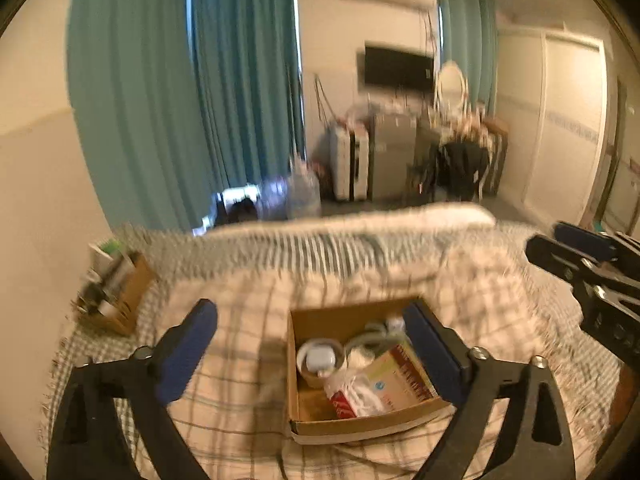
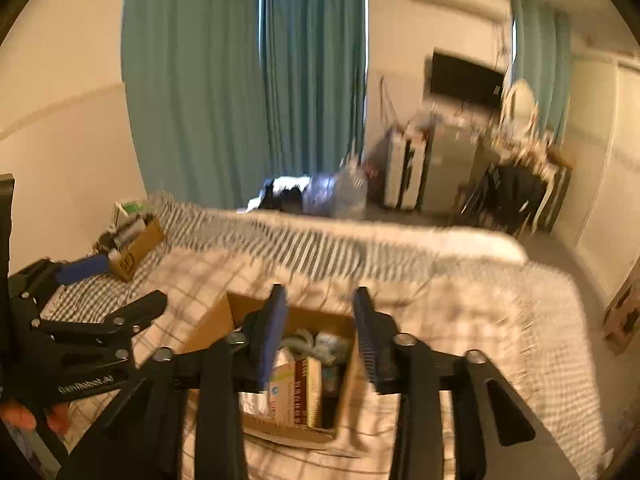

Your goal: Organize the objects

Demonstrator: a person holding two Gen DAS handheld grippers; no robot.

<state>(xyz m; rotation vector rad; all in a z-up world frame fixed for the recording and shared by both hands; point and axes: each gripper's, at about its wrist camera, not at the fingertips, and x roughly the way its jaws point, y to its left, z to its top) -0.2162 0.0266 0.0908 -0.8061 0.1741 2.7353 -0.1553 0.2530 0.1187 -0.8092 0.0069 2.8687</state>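
Left tongs [image 1: 312, 354] are spread wide and empty, hovering over the near cardboard box [image 1: 320, 426] on the bed [image 1: 224, 392]; the right pad overlaps the box's right wall in that view, contact unclear. Right tongs [image 2: 318, 330] are parted about halfway, nothing between the pads, hanging above the same box [image 2: 208, 326] from the other side.

Box contents: tape roll [image 1: 320, 360] with a small white case sitting in its core, coiled white cable [image 1: 372, 340], red-and-white packet [image 1: 354, 396], book [image 1: 404, 376] leaning on the right wall. A second cardboard box [image 1: 120, 300], also filled, sits well apart near the wall.

Risks from here:
- Both tongs converge on one box, so the tools may collide if they descend together.
- Soft mattress means the box tilts or slides when a wall is pushed, and the leaning book may topple onto the packet.
- The cable is a loose coil, so pinching one loop may drag the rest and snag the roll.
- The packet looks thin and crinkly, so it is likely to slip from flat pads.
- Both frames are motion-blurred, so fine positions are probably unreliable; the white case may be earbuds, can't confirm.
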